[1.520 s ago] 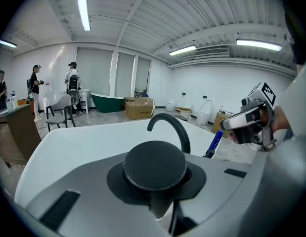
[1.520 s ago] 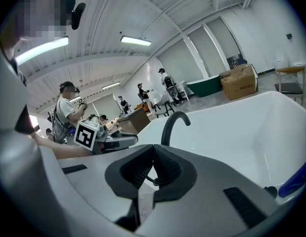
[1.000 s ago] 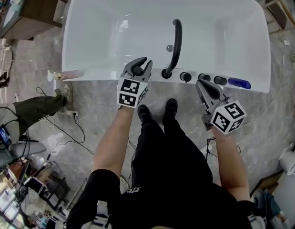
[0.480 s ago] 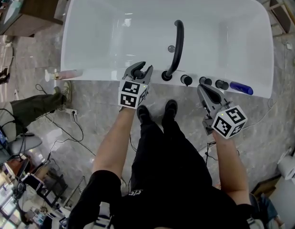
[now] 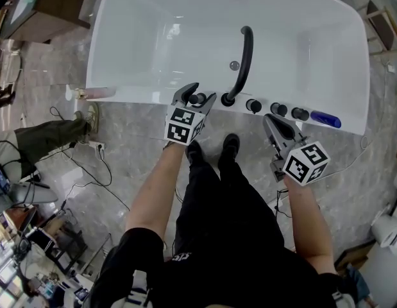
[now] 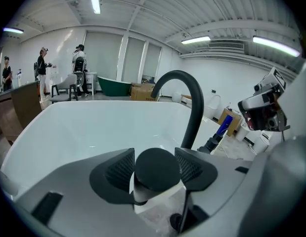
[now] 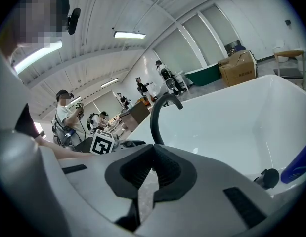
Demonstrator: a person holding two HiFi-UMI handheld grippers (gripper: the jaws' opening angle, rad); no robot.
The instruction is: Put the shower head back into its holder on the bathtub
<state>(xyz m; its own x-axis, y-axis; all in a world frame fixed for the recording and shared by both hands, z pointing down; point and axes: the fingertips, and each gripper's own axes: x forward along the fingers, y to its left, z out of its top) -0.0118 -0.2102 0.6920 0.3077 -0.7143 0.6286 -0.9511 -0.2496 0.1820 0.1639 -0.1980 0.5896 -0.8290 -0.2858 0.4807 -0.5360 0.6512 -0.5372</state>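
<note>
The black shower head [image 5: 197, 99] stands upright at the near rim of the white bathtub [image 5: 140, 99], left of the curved black spout [image 5: 244, 56]. My left gripper [image 5: 199, 94] straddles it and its jaws are opening; in the left gripper view the round black top [image 6: 157, 171] sits between the ribbed pads [image 6: 119, 168], which no longer press on it. My right gripper [image 5: 270, 118] is shut and empty, held just in front of the rim near the black knobs [image 5: 278, 109]. In its own view the right gripper [image 7: 153, 158] shows its pads meeting.
A blue bottle [image 5: 323, 115] lies on the rim at the right. A pinkish bottle [image 5: 95, 93] lies at the rim's left corner. Another person's leg [image 5: 49, 140] and cables [image 5: 95, 172] are on the floor to the left. Several people stand far behind the tub.
The left gripper's jaws have spread apart around the shower head, and the gripper has sunk a little toward the rim. The right gripper has kept its place.
</note>
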